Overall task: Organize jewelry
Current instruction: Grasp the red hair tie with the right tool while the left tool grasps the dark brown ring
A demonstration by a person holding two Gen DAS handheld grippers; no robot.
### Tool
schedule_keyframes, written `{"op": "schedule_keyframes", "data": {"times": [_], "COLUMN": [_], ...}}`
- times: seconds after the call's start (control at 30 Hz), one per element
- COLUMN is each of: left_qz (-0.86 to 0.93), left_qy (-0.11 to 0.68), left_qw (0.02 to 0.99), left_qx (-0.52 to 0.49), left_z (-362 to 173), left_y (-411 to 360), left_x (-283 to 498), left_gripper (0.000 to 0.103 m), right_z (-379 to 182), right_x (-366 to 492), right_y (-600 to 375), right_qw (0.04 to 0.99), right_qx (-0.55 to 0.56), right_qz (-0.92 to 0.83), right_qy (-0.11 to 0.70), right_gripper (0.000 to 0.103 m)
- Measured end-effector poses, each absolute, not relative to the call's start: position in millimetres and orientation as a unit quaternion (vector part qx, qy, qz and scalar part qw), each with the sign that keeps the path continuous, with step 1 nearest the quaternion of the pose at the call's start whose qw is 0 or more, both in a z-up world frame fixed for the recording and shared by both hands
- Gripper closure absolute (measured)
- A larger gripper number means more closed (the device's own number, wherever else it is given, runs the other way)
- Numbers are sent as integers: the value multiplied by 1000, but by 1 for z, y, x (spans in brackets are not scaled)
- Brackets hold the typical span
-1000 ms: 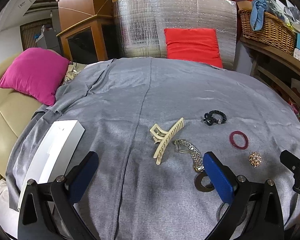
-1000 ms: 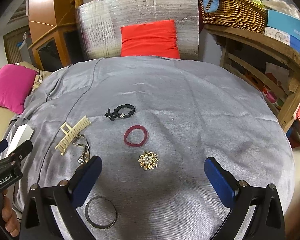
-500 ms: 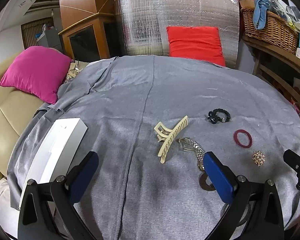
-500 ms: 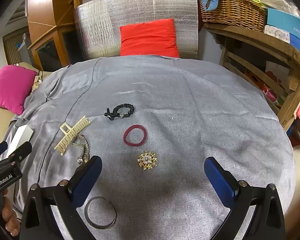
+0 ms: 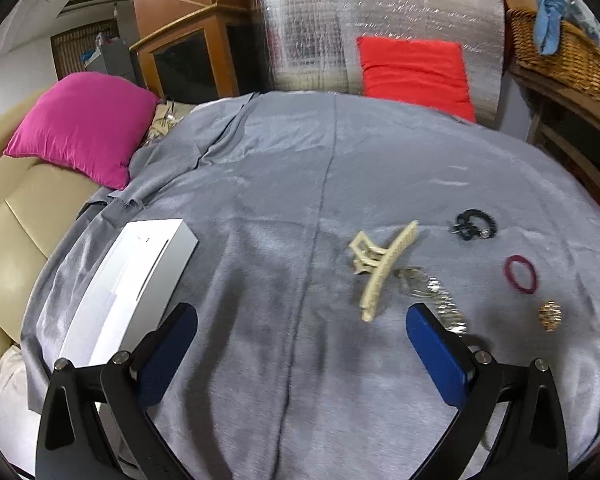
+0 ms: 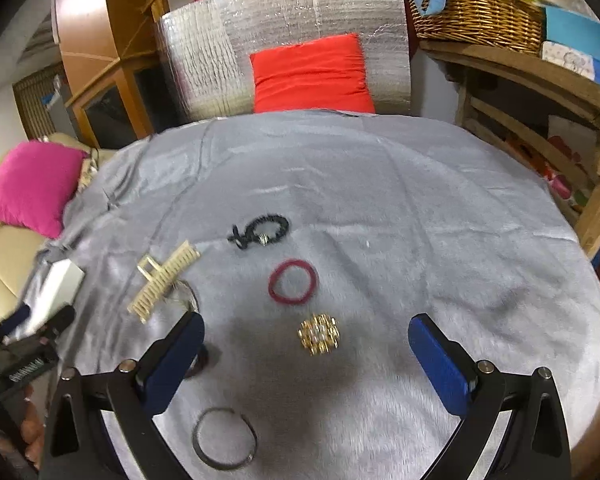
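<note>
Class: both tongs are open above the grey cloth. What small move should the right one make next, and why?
Probably lower the right tongs onto the gold brooch: it lies loose on the cloth, between the open jaws and nearest to them, and nothing is held yet.

I am easing the right gripper [image 6: 304, 354] forward over the grey cloth [image 6: 400, 208], so the gold brooch [image 6: 319, 334] is now sitting between its open fingers, while I am drawing the left gripper [image 5: 300, 354] leftward, pushing the cream hair claw [image 5: 382, 268] further right in its view.
</note>
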State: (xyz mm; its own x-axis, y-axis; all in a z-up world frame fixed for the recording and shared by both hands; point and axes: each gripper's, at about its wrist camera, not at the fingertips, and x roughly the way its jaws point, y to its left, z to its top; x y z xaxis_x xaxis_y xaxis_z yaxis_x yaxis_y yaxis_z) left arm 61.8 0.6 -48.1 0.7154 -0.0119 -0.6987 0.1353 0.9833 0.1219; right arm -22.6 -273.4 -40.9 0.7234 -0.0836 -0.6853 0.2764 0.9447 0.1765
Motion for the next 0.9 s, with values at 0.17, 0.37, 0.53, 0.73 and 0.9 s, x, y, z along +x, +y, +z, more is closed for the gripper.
{"op": "schedule_keyframes", "data": {"times": [0.17, 0.37, 0.53, 0.73, 0.9], "left_qz": [-29, -47, -42, -65, -108], "left_qy": [391, 438, 454, 454, 448], "left_qw": [917, 896, 888, 887, 886], "left_qx": [78, 52, 55, 48, 56], "left_z": [-53, -71, -81, -78, -73], "left_y": [10, 13, 13, 8, -3], "left_x": [91, 122, 135, 129, 112], "left_gripper": [0, 0, 0, 0, 0], "right_z": [-51, -73, -102, -126, -130], "right_x": [5, 54, 84, 100, 102], "right_y": [-297, -305, -309, -302, -300], "right_qw": [902, 881, 853, 834, 840], "right_qx": [193, 198, 219, 199, 183], "right_qz": [-64, -38, -23, -42, -51], "right_qy": [380, 428, 472, 514, 509], "right_gripper": [0, 28, 41, 43, 84]}}
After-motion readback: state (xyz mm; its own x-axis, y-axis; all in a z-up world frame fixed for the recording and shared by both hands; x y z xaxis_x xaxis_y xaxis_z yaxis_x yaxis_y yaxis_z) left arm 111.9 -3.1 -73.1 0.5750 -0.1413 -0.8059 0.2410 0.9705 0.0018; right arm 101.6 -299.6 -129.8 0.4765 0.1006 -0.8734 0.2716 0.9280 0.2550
